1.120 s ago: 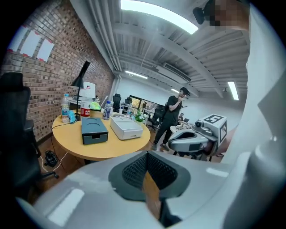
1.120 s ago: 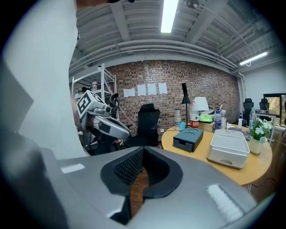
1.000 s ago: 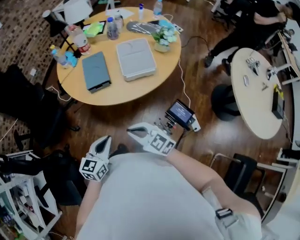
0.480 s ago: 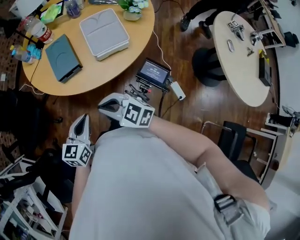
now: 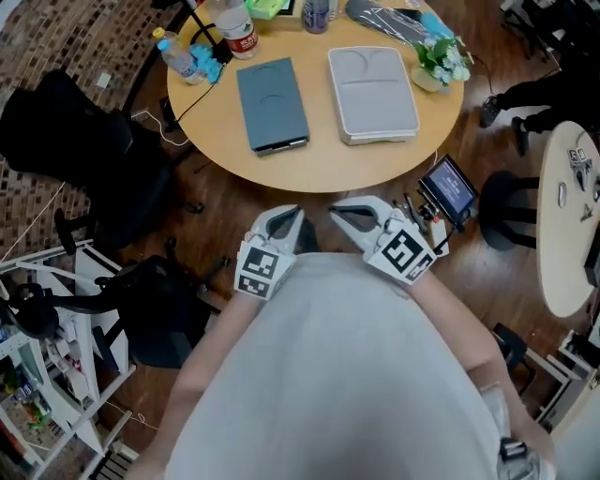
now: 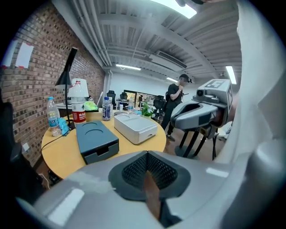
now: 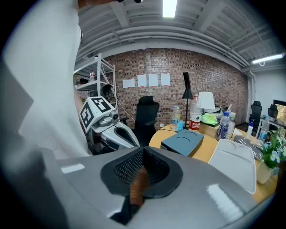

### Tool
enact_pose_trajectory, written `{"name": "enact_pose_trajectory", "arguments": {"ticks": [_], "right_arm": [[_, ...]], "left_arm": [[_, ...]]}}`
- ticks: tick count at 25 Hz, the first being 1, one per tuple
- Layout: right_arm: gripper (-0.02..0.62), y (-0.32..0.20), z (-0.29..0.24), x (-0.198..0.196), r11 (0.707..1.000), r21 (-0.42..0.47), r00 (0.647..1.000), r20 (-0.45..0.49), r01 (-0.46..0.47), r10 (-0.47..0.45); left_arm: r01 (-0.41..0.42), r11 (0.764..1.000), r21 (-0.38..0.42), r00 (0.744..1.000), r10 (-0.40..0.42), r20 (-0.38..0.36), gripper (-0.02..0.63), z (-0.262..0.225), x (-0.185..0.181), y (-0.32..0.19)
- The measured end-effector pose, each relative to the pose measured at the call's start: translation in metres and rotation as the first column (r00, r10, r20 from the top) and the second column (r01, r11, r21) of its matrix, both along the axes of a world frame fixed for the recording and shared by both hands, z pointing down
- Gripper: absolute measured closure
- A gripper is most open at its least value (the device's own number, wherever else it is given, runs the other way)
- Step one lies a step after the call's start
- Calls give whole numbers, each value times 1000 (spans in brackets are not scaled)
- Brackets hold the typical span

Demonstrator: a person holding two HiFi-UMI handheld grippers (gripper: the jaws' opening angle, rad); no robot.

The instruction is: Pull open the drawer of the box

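Note:
A slate-blue box (image 5: 272, 103) lies on the round wooden table (image 5: 309, 169), its drawer front (image 5: 278, 145) facing me and closed. A white box (image 5: 372, 94) lies to its right. My left gripper (image 5: 286, 218) and right gripper (image 5: 345, 211) hang side by side in front of my torso, short of the table edge, both shut and empty. In the left gripper view the blue box (image 6: 96, 141) lies ahead beyond the shut jaws of the left gripper (image 6: 147, 155), with its drawer front (image 6: 103, 152) towards me. The right gripper view shows the blue box (image 7: 183, 142) past the right gripper (image 7: 142, 154).
Bottles (image 5: 239, 23), a lamp cable and a small plant (image 5: 439, 58) stand at the table's far side. A small monitor on a stand (image 5: 450, 186) sits right of the table. Black chairs (image 5: 75, 141) are on the left, a second round table (image 5: 567, 225) on the right, shelving (image 5: 37, 375) at lower left.
The view has swung so the table now lies straight ahead at the top. Both grippers have come together in front of the torso, pointing at the table. Both stay shut.

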State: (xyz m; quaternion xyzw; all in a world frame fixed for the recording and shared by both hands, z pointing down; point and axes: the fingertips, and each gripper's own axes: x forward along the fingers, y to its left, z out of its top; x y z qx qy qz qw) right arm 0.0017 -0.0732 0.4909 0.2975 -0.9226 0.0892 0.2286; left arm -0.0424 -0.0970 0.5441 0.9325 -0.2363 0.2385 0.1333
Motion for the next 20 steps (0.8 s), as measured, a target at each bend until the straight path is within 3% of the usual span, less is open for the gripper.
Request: {"name": "enact_pose_trajectory", "arguments": {"ticks": [5, 15, 20], "right_arm": [[592, -25, 5, -13, 1000, -2, 1000, -2, -16, 16], [592, -66, 12, -19, 999, 41, 999, -45, -5, 7], [591, -75, 18, -15, 1000, 19, 996, -87, 18, -16]], "left_arm": [[-21, 1000, 20, 999, 20, 42, 600, 11, -11, -28], [-68, 998, 4, 997, 68, 27, 600, 17, -10, -62], [-46, 999, 20, 996, 44, 71, 600, 25, -8, -77]]}}
